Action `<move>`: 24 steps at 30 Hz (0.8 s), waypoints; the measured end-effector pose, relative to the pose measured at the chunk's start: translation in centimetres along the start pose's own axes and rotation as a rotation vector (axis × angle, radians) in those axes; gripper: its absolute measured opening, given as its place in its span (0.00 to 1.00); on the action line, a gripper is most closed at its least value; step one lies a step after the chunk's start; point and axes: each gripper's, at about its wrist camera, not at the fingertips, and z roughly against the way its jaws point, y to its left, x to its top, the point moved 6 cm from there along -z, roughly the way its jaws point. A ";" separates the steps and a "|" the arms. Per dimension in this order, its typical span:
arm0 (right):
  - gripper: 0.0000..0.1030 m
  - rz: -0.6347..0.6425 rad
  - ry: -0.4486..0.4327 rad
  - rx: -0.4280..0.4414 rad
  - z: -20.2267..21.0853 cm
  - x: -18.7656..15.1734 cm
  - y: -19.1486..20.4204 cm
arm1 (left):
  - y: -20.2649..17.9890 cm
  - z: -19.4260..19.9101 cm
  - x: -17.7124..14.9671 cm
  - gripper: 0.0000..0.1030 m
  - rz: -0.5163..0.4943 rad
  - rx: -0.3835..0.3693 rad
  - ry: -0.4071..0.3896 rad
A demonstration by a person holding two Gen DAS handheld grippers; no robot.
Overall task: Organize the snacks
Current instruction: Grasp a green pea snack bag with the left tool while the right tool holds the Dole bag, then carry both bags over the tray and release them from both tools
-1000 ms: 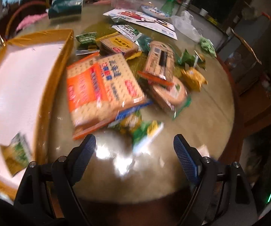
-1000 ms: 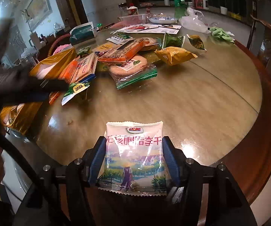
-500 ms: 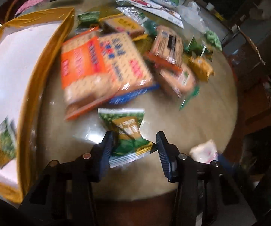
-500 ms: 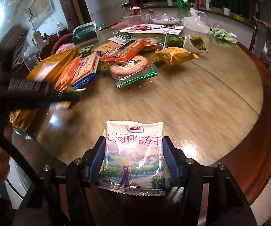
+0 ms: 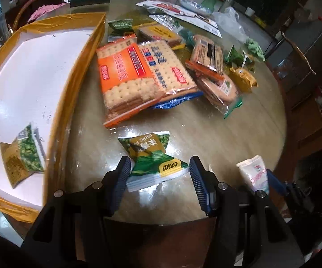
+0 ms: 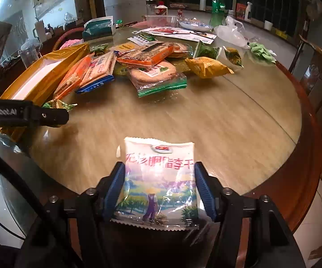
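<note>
While the left gripper (image 5: pixel 159 179) is pointing down at the round glossy wooden table (image 5: pixel 216 138), its jaws are opening around a small green and yellow snack packet (image 5: pixel 153 158); the packet is sitting between the blue pads, its left side touching the left pad (image 5: pixel 121 182) and a gap showing at the right one. Just beyond it, an orange cracker pack (image 5: pixel 125 76) is lying beside a blue-edged cracker pack (image 5: pixel 167 69), heading a loose pile of snacks. To the left, a gold-rimmed tray with a white floor (image 5: pixel 26 71) is holding a green pea packet (image 5: pixel 24 158) near its close corner.

Over the table's near edge, the right gripper (image 6: pixel 159 189) is gripping a white plum-snack pouch with red lettering and an orchard picture (image 6: pixel 158 178), both pads pressing its sides as the jaws are closing slightly. From the right wrist view, the left gripper's black body (image 6: pixel 24 114) is reaching in from the left.
</note>
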 end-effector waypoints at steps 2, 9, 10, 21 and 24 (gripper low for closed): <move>0.55 -0.002 0.004 -0.002 0.0 0.1 -0.1 | 0.0 0.5 0.0 0.57 0.000 -0.011 0.010; 0.50 0.014 0.001 0.003 -0.1 0.2 0.0 | 0.5 1.0 1.3 0.62 0.044 -0.002 -0.016; 0.49 0.015 0.003 0.004 -0.1 0.2 0.0 | 0.6 0.6 1.3 0.58 0.051 0.007 -0.009; 0.41 0.020 -0.013 0.014 0.0 0.7 0.4 | 0.6 0.5 -1.0 0.29 0.047 -0.027 -0.022; 0.40 0.022 -0.012 0.009 0.0 0.8 0.6 | 0.4 1.8 -0.9 0.29 0.047 -0.061 -0.046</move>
